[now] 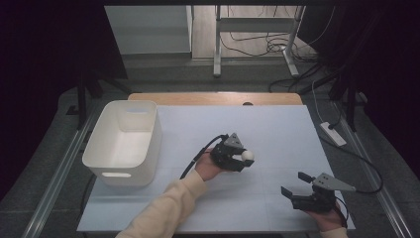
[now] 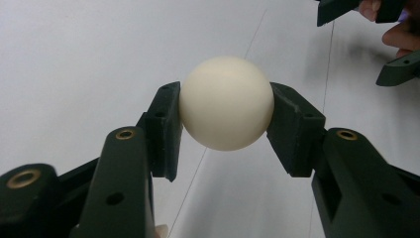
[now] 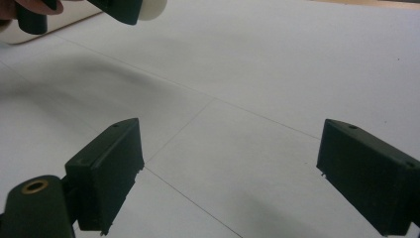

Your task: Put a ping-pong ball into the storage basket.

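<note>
Fingers [image 2: 166, 130] of the left gripper [image 2: 225, 126] clamp a cream ball [image 2: 226, 102]; from above, the right gripper [image 1: 297, 184] gapes wide at five o'clock of it.

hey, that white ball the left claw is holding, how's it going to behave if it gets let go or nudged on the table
The white ball is smooth and round, so it would probably roll freely on the flat table. The left claw touches it at two small spots, so it may slip out. It keeps its shape between the pads, so it seems rigid.

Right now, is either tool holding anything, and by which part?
The left tool clamps the white ball across its middle, pads on opposite sides. The right tool is open and holds nothing.
</note>
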Tool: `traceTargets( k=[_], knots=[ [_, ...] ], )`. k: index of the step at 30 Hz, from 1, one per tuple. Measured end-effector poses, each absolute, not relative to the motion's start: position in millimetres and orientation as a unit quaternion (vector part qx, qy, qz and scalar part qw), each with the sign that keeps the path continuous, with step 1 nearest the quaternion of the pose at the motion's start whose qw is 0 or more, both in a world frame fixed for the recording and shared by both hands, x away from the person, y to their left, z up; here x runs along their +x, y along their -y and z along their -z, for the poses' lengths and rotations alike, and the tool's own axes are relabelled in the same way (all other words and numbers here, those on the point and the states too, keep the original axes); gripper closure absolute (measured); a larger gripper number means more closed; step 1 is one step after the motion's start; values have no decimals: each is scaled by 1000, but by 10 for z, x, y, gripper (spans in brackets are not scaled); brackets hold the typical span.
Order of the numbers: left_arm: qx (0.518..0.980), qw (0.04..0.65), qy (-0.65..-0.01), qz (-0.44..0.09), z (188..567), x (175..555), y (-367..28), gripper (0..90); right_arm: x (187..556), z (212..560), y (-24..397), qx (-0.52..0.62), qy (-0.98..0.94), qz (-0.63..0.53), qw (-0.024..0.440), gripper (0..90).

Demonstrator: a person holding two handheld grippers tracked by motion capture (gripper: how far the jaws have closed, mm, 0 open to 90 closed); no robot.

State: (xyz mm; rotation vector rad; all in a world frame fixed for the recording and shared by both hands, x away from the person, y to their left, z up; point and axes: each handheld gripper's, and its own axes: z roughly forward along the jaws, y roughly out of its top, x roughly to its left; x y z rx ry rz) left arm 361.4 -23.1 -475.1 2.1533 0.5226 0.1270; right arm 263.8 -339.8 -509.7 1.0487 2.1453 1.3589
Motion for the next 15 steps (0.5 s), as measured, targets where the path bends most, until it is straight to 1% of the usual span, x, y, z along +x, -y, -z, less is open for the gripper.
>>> traceTargets(
  k=[15],
  knots=[
    [866,451,-209,-60,4672,3573,149,508,2639,5093,3394,375,-765,-485,197,105]
  ],
)
